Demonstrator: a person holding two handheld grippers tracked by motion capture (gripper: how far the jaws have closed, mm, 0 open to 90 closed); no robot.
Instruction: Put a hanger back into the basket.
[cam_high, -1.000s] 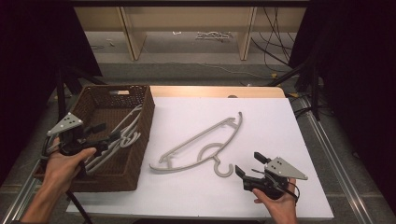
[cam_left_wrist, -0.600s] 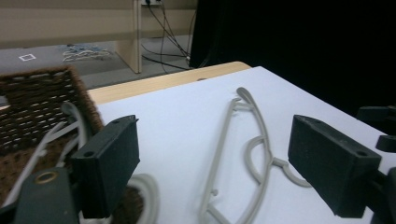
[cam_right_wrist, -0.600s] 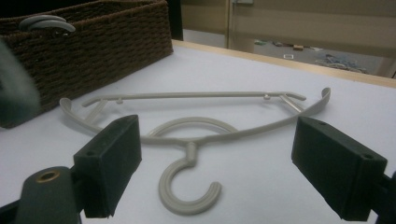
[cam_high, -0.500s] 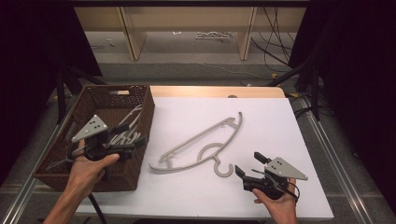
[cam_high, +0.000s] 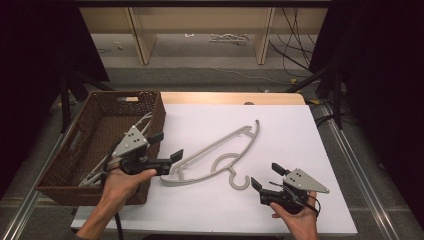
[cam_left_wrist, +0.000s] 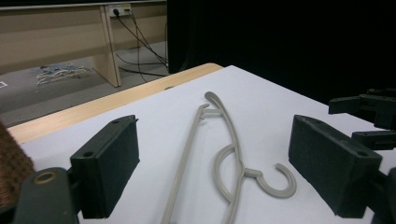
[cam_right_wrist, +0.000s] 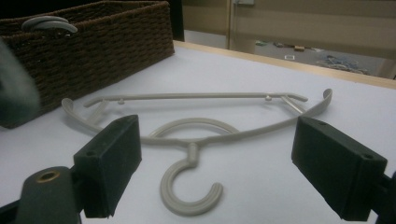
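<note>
The left hand (cam_high: 120, 182) and the left hand-held gripper (cam_high: 167, 147) cover part of the wicker basket (cam_high: 95, 130), so the count of grey hangers (cam_high: 142, 122) inside it cannot be determined; their ends rise above the rim, and one hook shows over the rim in the right gripper view. A single grey plastic hanger (cam_high: 220, 155) lies flat on the white worktop (cam_high: 290, 130), between the two grippers, hook toward the person. The left hand-held gripper has its jaws wide apart, empty, just beside the hanger's near end. The right hand-held gripper (cam_high: 265, 177) is likewise wide and empty, near the hook. Beyond the worktop: a grey floor, cables, wooden furniture legs and black curtains at both sides.
</note>
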